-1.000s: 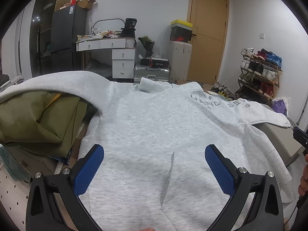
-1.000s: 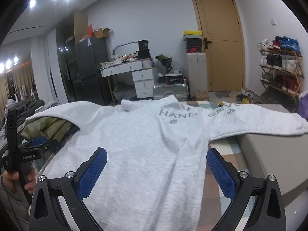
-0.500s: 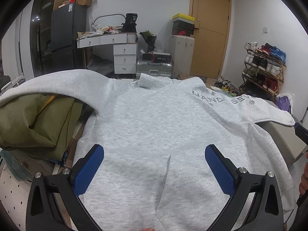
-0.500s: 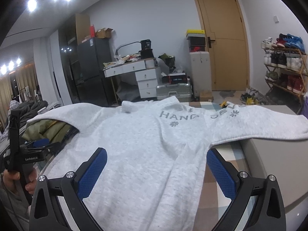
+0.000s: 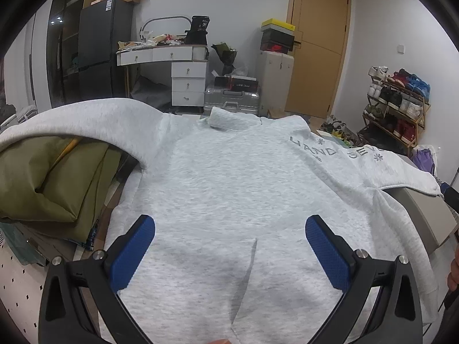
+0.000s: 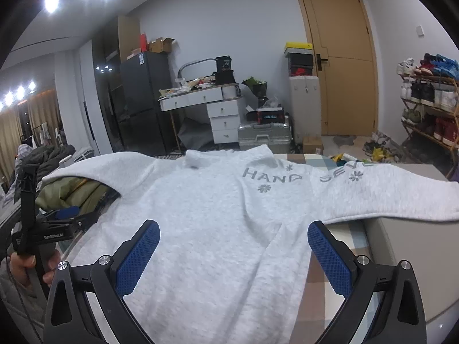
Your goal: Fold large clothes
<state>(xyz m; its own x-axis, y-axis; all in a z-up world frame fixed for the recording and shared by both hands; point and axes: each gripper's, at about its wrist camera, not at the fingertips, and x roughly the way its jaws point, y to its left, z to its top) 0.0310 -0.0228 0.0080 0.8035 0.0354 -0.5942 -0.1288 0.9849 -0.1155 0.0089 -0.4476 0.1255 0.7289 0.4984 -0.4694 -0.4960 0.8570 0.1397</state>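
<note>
Your left gripper (image 5: 229, 246) and right gripper (image 6: 233, 249) both hang with jaws spread wide, gripping nothing, above the grey sweatshirt (image 5: 243, 189). The sweatshirt lies flat, collar toward the wooden door (image 6: 338, 57); its hem is cut off below, 1 sleeve draped over olive bedding (image 5: 51, 177).

Light grey sweatshirt (image 5: 229, 189) with darker grey lettering, olive-green cloth (image 5: 54, 177), blue-padded hand-held gripper fingers (image 5: 132, 253)

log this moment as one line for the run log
stage: pre-fold | grey sweatshirt: spread flat, unfolded | left gripper: open, above hem, empty | right gripper: open, above right side, empty
</note>
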